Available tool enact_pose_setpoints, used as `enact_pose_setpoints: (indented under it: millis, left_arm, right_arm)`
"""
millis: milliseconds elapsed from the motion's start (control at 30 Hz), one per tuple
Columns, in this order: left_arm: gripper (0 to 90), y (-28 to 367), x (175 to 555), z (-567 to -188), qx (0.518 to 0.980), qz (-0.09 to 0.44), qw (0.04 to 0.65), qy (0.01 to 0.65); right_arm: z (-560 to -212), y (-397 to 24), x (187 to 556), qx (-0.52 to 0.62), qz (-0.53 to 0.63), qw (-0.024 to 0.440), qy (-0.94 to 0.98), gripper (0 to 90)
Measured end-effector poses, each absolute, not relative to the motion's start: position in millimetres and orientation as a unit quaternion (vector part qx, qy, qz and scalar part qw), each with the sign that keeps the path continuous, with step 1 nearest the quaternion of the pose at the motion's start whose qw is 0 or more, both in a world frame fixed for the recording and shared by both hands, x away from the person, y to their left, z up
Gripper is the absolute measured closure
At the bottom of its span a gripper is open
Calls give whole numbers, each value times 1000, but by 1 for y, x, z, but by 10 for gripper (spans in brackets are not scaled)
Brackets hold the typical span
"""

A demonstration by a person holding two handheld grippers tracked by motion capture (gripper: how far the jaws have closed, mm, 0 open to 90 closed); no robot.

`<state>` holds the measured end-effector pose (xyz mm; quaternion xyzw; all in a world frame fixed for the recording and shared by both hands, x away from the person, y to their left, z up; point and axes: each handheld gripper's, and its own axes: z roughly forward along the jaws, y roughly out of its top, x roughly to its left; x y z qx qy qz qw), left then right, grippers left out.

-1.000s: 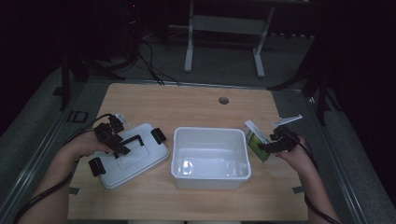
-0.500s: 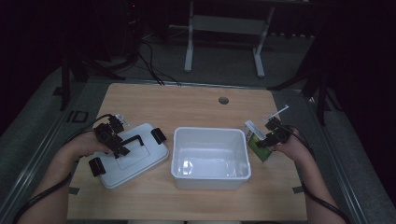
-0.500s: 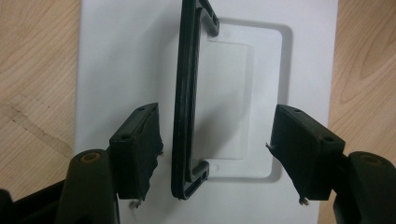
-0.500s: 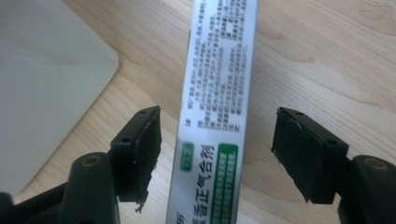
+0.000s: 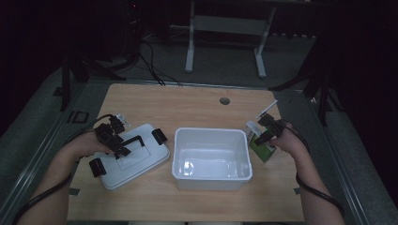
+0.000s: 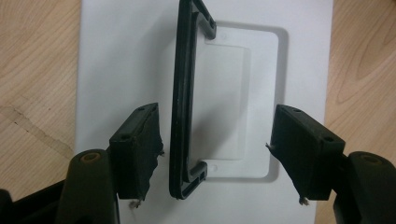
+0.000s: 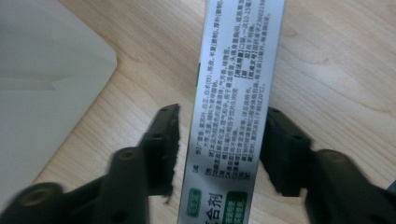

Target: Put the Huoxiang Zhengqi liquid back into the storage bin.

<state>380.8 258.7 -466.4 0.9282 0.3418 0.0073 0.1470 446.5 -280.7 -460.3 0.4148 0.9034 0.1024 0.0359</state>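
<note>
A white lid with a black handle and black clips lies at the table's left. My left gripper hovers over it, open. In the left gripper view the handle stands between the jaws, nearer the left one and touching neither, with the lid beneath. A green and white carton lies right of the white bin. My right gripper straddles it. In the right gripper view its jaws have just been closing on the carton's printed white side, with a thin gap still at the left jaw.
The bin stands open at the table's middle, its corner close to the right gripper. A round cable hole sits at the back of the wooden table. Metal stands and cables lie on the floor beyond.
My right gripper has slid left over the carton and its jaws have narrowed around it. The left gripper and lid have not moved.
</note>
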Motion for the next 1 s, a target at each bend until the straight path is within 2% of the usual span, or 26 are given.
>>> enact_pose_setpoints:
  millis: [333, 633, 1000]
  left_arm:
    - [337, 261, 380, -469, 927, 4, 148, 345]
    - [337, 260, 380, -470, 927, 1, 149, 345]
    - [337, 262, 380, -469, 925, 1, 149, 349]
  right_arm:
    - [-467, -276, 454, 424, 92, 25, 900, 571]
    - [-467, -276, 455, 419, 91, 28, 903, 637]
    - [-443, -289, 447, 406, 82, 38, 909, 641]
